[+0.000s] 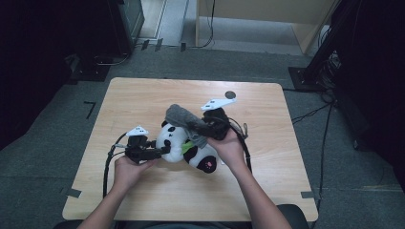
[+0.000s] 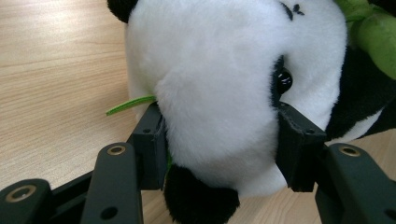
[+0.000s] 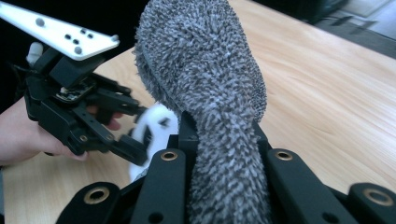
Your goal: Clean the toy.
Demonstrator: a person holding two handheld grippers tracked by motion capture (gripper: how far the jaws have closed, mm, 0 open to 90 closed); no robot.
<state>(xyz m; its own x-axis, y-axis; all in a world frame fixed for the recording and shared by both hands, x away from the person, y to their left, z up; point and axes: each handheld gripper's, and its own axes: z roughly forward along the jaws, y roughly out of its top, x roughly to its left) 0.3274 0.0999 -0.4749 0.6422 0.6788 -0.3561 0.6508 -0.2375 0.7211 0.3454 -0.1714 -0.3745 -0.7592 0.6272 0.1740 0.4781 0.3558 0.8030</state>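
Left tongs (image 1: 165, 150), partly spread, are gripping the head of the black-and-white plush panda toy (image 1: 184, 143), their pads (image 2: 152, 144) pressing into both sides of its white fur. The panda is lying at the middle of the light wooden desk (image 1: 143, 95). Right tongs (image 1: 200, 128), nearly pressed together, are pinching the fuzzy grey fabric sock (image 3: 205, 88), which is hanging just above the panda's head.

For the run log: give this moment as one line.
left gripper: shut on panda toy | right gripper: shut on grey sock | table
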